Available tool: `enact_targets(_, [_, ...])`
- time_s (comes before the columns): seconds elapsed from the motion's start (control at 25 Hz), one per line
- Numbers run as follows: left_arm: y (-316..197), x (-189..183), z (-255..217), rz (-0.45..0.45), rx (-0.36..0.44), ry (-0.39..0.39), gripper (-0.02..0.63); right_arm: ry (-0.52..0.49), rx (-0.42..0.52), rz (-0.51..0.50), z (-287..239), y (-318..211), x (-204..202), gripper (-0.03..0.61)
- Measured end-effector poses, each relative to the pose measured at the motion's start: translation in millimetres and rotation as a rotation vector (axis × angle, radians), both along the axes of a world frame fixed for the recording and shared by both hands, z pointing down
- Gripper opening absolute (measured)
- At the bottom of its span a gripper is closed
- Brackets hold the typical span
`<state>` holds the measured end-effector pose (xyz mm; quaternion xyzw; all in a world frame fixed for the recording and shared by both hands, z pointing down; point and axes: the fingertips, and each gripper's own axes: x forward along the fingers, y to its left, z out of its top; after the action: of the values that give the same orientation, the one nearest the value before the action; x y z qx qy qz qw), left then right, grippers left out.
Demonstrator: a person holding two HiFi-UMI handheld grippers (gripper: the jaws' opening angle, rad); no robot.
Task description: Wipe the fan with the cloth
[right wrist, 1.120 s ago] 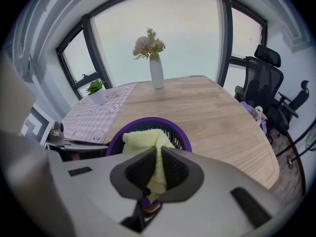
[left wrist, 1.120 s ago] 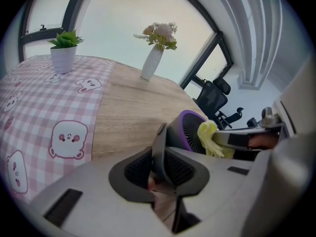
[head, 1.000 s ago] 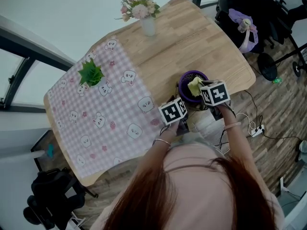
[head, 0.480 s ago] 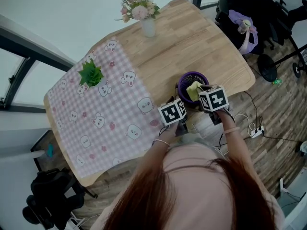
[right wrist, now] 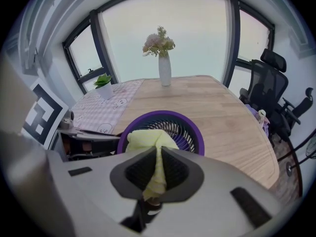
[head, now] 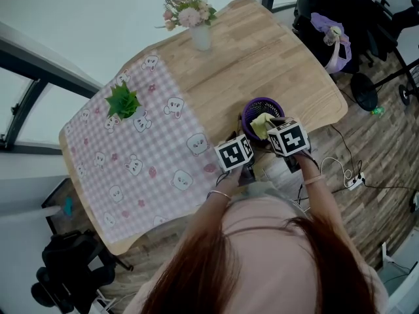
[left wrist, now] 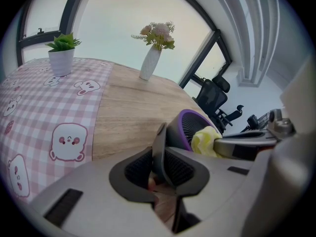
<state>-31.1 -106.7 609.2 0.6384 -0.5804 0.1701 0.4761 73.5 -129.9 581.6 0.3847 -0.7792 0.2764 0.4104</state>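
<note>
Seen from above: a person w/ long reddish hair (head: 262, 267), at the bottom of the frame, leans over a pale wooden tabletop (head: 288, 51), a claw tool in each hand.

Just right of ctr, near the tabletop's lower-right edge, sits a small fan (head: 255, 110) w/ a purple rim & dark grille, the grille turned toward the claws.

The left claw (left wrist: 160, 164), its marker cube below-left of the fan, is pressed onto a thin dark plate of the fan's body. Whether that plate is the stand or a back edge, can't tell.

The right claw (right wrist: 157, 169), its cube just below-right of the fan, pinches a yellow cloth (right wrist: 148, 139). The cloth's bunched free end lies against the grille, covering its lower-left part in the right gripper view. The two claws sit close, side by side, both angled down.

The left half of the tabletop carries a pink check mat (head: 131, 162) printed w/ small cartoon faces. On it, upper left, is a small green plant (head: 123, 100) in a white pot. At top ctr, on bare wood, stands a white vase of pink flowers (head: 195, 18). Both are well apart from the fan.

In the right gripper view, a black office chair (right wrist: 269, 83) stands at the right edge, off the tabletop.
</note>
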Motion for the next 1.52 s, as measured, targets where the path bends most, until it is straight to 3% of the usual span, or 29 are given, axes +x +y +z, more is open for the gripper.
enact_targets(0.96, [0, 1, -1, 0.015, -0.011, -0.001, 0.069, -0.066, 0.017, -0.074, -6, 1, -23, 0.026])
enact_targets(1.52, [-2, 1, 1, 0.017, -0.011, -0.007, 0.069, -0.098, 0.011, -0.061, -5, -8, -27, 0.026])
